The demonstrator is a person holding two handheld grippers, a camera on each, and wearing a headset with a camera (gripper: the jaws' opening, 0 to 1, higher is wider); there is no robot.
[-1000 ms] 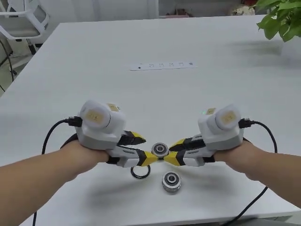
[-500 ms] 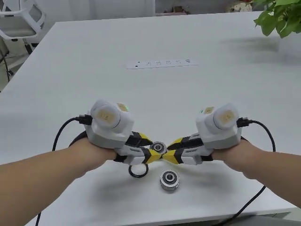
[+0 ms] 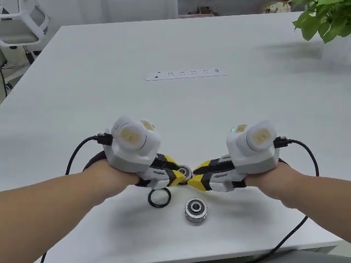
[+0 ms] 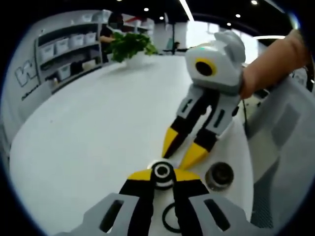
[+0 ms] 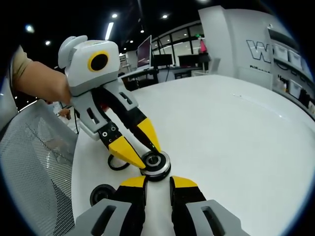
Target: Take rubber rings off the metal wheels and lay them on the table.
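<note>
A small metal wheel [image 3: 184,171] with a black rubber rim hangs just above the table between both grippers. My left gripper [image 4: 163,175] is shut on this wheel [image 4: 162,171], yellow tips on either side of it. My right gripper [image 5: 158,181] faces it from the other side, its jaws a narrow gap apart and nipping the rubber edge of the wheel [image 5: 156,163]. In the head view the left gripper [image 3: 176,175] and right gripper [image 3: 195,169] meet tip to tip. A loose black rubber ring [image 3: 159,197] lies flat on the table below the left gripper.
A second metal wheel [image 3: 196,210] lies flat on the white table [image 3: 175,109], near its front edge and right of the loose ring. A power strip [image 3: 185,73] is set into the table farther back. A potted plant [image 3: 323,22] stands at the far right.
The left gripper's jaws, spread wider a second ago, have drawn together on the held wheel. Both grippers sit a little closer to each other. The camera has shifted slightly.
</note>
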